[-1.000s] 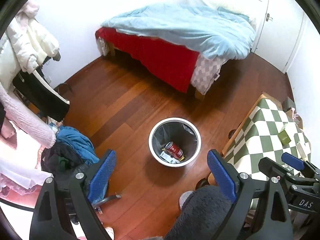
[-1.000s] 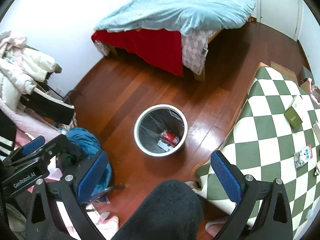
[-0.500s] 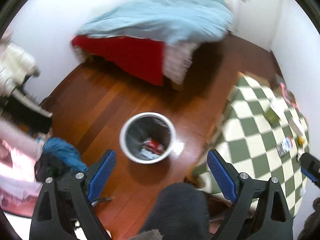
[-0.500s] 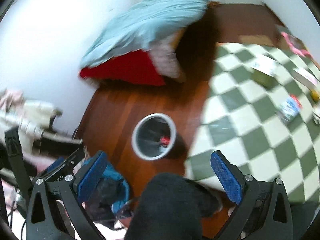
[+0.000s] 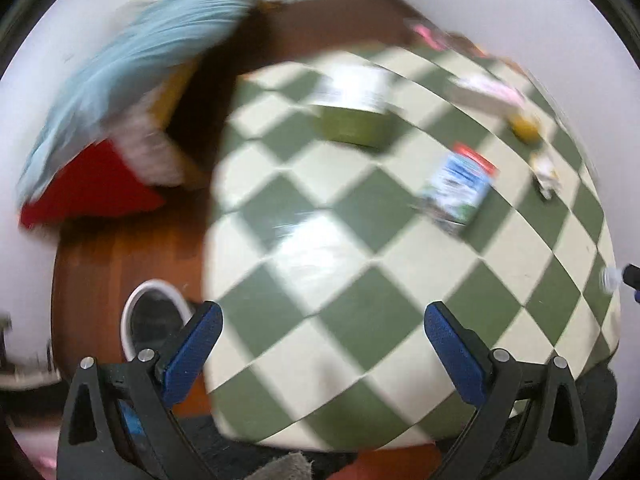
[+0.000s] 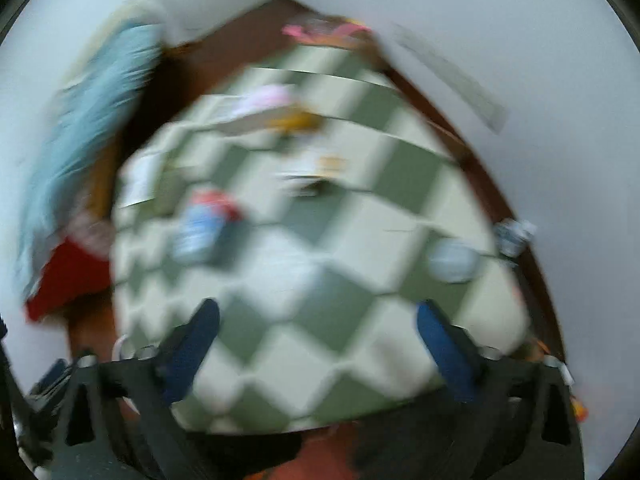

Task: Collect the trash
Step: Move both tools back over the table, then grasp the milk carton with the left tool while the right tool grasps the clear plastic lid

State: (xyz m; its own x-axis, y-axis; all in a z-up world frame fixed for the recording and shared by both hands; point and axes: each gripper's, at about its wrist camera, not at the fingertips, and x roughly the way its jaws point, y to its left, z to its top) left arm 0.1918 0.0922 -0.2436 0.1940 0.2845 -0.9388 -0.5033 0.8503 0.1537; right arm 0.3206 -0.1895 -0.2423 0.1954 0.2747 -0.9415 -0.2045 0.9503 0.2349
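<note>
Both views are blurred by motion. My left gripper (image 5: 322,344) is open and empty above the near part of a green-and-white checkered table (image 5: 360,320). A crumpled blue-and-red wrapper (image 5: 458,190) lies on the table ahead to the right, and also shows in the right wrist view (image 6: 202,228). A white trash bin (image 5: 154,320) stands on the floor at the lower left, behind my left finger. My right gripper (image 6: 318,340) is open and empty over the same table (image 6: 320,300).
On the table lie a green box (image 5: 352,126), a yellow item (image 5: 526,128), small scraps (image 5: 546,176) and a pale round object (image 6: 452,260). A bed with a blue duvet (image 5: 132,64) stands at the far left. A white wall is on the right.
Both grippers have swung from above the bin on the floor to the right, over the checkered table. The bin has slid to the lower left of the view. Both stay open.
</note>
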